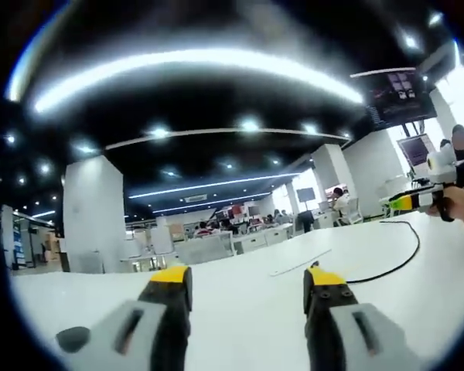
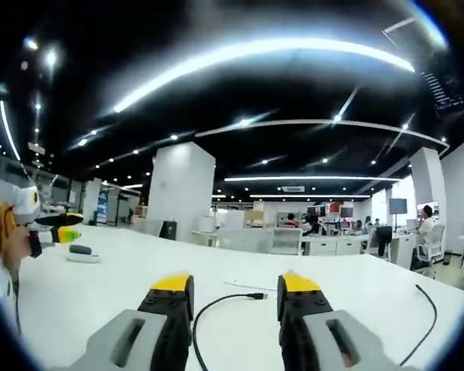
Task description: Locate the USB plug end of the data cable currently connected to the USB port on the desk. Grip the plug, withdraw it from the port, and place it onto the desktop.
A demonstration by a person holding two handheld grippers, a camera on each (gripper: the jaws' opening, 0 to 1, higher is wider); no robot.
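Right gripper [image 2: 234, 297]: jaws apart, nothing between them, low over the white surface [image 2: 356, 294]. Black data cable [image 2: 205, 317] runs out between the jaws; its USB plug [image 2: 257, 295] lies loose on the surface just ahead. Left gripper [image 1: 247, 290]: jaws apart, empty. Judgement: plug appears already withdrawn and placed; next, confirm and retreat

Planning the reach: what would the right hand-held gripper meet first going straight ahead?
Probably the black cable's plug end, lying on the white desk just ahead of the open right hand-held gripper; depth is uncertain.
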